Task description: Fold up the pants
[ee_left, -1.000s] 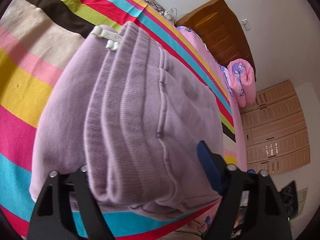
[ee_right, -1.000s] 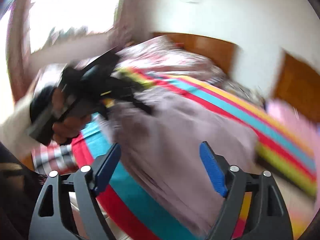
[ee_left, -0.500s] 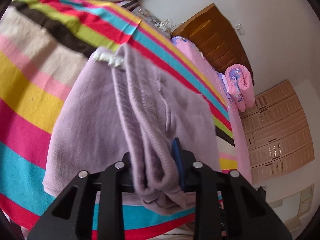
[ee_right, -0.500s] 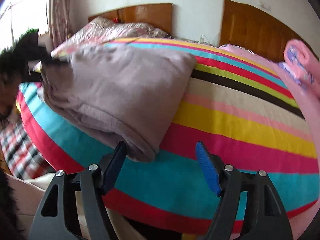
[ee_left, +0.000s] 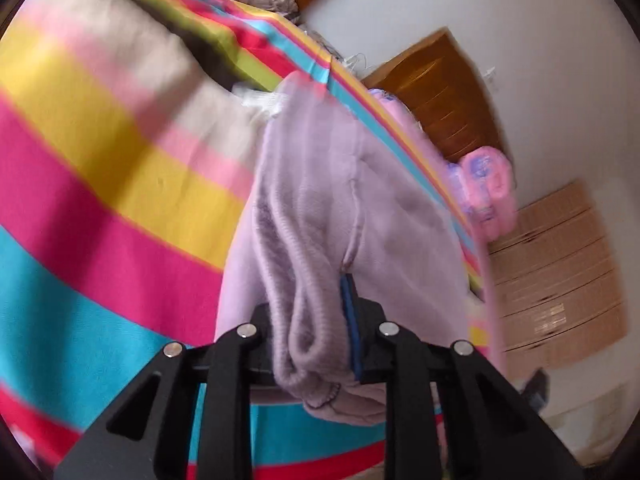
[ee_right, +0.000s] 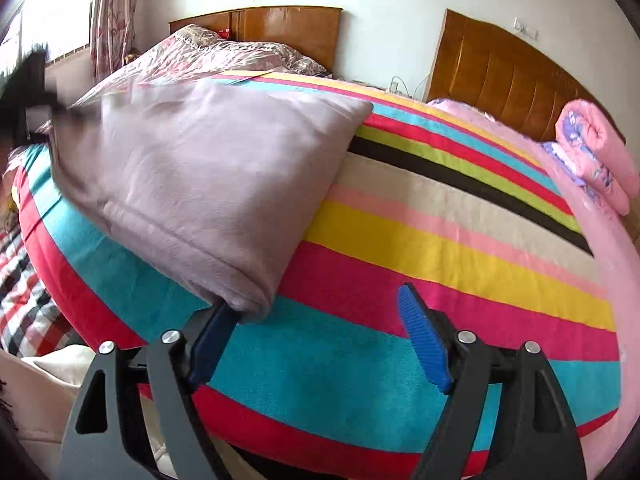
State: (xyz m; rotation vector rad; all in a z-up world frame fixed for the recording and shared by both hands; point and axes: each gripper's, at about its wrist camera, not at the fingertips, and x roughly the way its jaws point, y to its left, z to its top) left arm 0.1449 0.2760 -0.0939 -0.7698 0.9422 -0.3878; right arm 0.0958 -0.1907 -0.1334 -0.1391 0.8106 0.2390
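Note:
Folded lilac pants (ee_right: 208, 168) lie on the striped bedspread (ee_right: 440, 240), near its front left edge. In the left wrist view my left gripper (ee_left: 312, 312) pinches the bunched ribbed waistband of the pants (ee_left: 360, 200); its jaws are closing with the cloth pressed between the pads. From the right wrist view it shows only as a dark blur (ee_right: 32, 92) at the pants' far left end. My right gripper (ee_right: 316, 300) hangs over the bed's front edge, its jaws opening and nothing between them. Its left fingertip (ee_right: 224, 316) sits at the pants' near corner.
A rolled pink quilt (ee_right: 596, 152) lies at the far right of the bed. Two wooden headboards (ee_right: 280, 28) (ee_right: 500, 68) stand against the white wall, with plastic-covered bedding (ee_right: 208, 56) behind the pants. A checked cloth (ee_right: 24, 292) hangs at the left. A light wooden wardrobe (ee_left: 560, 272) stands beyond.
My left gripper went from wide open around the waistband to pinched on it and shifted sideways with the cloth. My right gripper dropped toward the bed's front edge, beside the pants' corner.

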